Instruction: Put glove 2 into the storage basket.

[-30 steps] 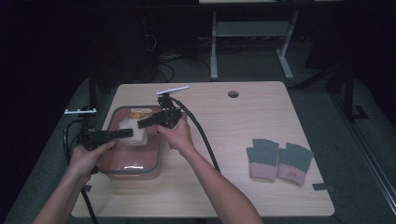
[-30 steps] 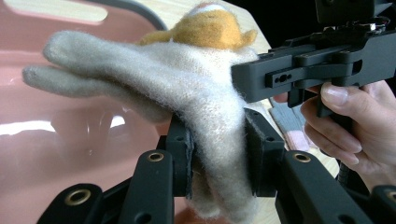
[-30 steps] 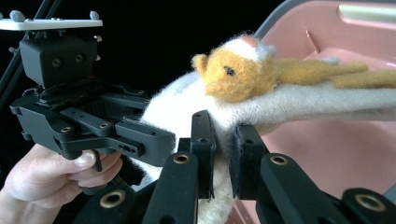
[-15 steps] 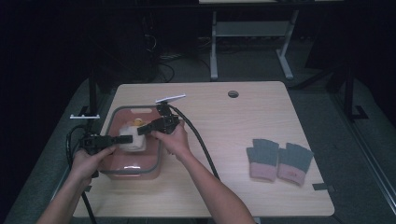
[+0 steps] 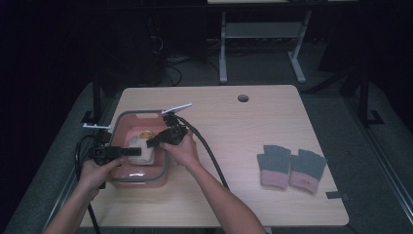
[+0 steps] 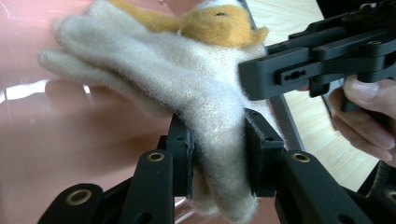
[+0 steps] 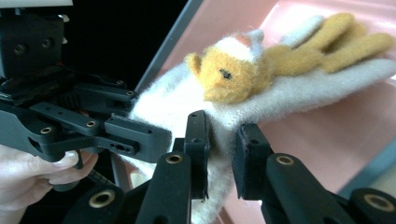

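A cream woolly glove with an orange chick figure on it hangs low inside a pink bin with a grey rim at the table's left. My left gripper is shut on the glove's cuff. From the other side, my right gripper grips the same cuff. Its jaws have just been opening a little, and the fabric still fills the gap between them. The glove's fingers rest toward the pink bin floor. The chick faces the right gripper view.
Two grey-green gloves with pink cuffs lie flat at the table's right. A cable hole sits at the far edge. Black cables trail from both grippers across the table. The floor beyond is dark.
Both hands have sunk with the glove, which now sits lower inside the pink bin. The two grippers stay close together on the cuff.
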A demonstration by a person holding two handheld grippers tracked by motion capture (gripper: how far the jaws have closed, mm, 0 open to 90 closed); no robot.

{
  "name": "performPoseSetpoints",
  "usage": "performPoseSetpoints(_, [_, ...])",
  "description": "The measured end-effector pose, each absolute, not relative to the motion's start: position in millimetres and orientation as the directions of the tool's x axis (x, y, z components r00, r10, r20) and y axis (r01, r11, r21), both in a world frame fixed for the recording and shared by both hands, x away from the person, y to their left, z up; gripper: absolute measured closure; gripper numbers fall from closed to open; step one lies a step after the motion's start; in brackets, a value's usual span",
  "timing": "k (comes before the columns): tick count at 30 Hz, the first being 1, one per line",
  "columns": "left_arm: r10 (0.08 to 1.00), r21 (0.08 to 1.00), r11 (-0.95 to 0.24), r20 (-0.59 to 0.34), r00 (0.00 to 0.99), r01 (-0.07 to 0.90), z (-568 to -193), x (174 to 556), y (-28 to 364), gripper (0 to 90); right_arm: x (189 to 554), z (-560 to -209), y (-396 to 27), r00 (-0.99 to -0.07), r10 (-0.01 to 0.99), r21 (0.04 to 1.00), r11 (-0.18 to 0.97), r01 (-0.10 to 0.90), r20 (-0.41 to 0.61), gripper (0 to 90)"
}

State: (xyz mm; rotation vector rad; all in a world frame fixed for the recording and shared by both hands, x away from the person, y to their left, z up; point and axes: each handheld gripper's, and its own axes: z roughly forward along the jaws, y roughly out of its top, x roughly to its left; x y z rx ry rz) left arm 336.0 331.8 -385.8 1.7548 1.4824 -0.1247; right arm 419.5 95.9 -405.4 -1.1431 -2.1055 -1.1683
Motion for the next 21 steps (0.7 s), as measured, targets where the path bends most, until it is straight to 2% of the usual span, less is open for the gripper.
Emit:
performPoseSetpoints(6, [0.800, 0.502, 0.021, -0.527, 0.287, 0.865, -390, 335, 333, 67.0, 419, -402, 87, -0.556, 0.464, 0.471, 0.297, 0.831, 0.689, 74.5])
performPoseSetpoints(11, [0.840, 0.475, -0.050, -0.456, 0.295, 0.879, -396, 336, 327, 67.0, 418, -397, 79, -0.557, 0.474, 0.477, 0.289, 0.830, 0.682, 73.9])
performPoseSetpoints(17, [0.852, 0.460, -0.084, -0.427, 0.303, 0.884, -398, 336, 319, 66.4, 415, -391, 72, -0.568, 0.471, 0.492, 0.285, 0.822, 0.675, 73.9])
performPoseSetpoints(21, [0.862, 0.458, -0.100, -0.403, 0.307, 0.883, -398, 336, 320, 63.1, 413, -390, 68, -0.570, 0.467, 0.496, 0.284, 0.821, 0.676, 73.9])
